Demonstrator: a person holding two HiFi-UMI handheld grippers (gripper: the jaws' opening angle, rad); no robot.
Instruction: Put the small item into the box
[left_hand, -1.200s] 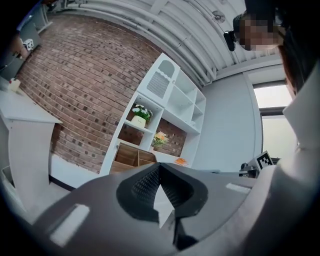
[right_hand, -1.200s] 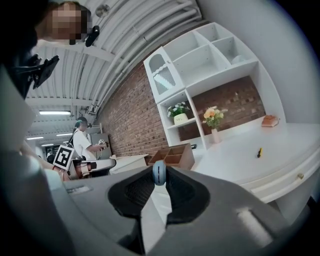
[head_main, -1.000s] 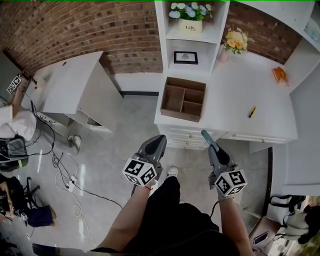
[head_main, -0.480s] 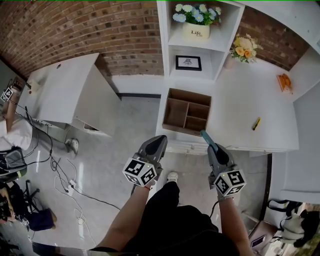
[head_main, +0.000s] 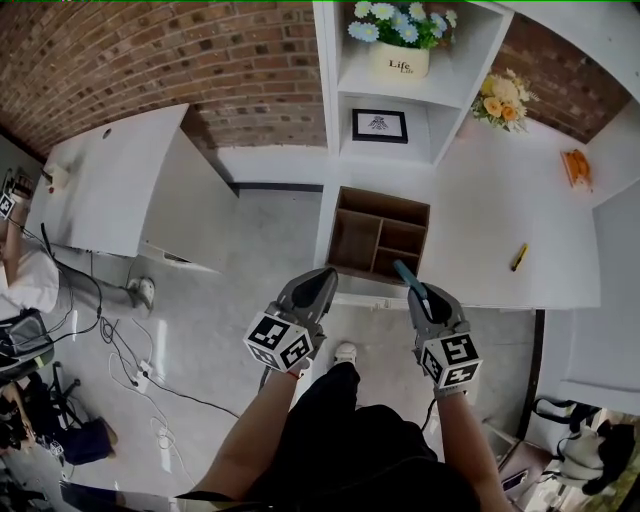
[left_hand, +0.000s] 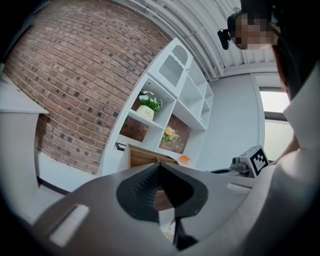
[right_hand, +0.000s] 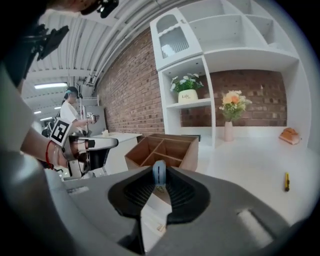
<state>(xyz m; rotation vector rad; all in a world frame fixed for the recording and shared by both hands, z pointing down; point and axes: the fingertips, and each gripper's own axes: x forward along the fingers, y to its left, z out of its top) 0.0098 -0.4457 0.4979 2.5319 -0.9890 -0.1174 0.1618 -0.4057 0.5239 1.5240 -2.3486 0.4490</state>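
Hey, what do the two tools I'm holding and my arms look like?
The left tool and right tool are grey wedge-shaped shells with dark ribbed pads. Each carries a white cube with black square markers. The forearms show no sleeves; a red band circles the left wrist.

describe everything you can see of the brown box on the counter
The box is brown, cardboard-looking, open-topped and upright. Dividers split it into three compartments, one long and two smaller, all seemingly empty. It stands at the front left corner of the white counter; nothing else touches it.
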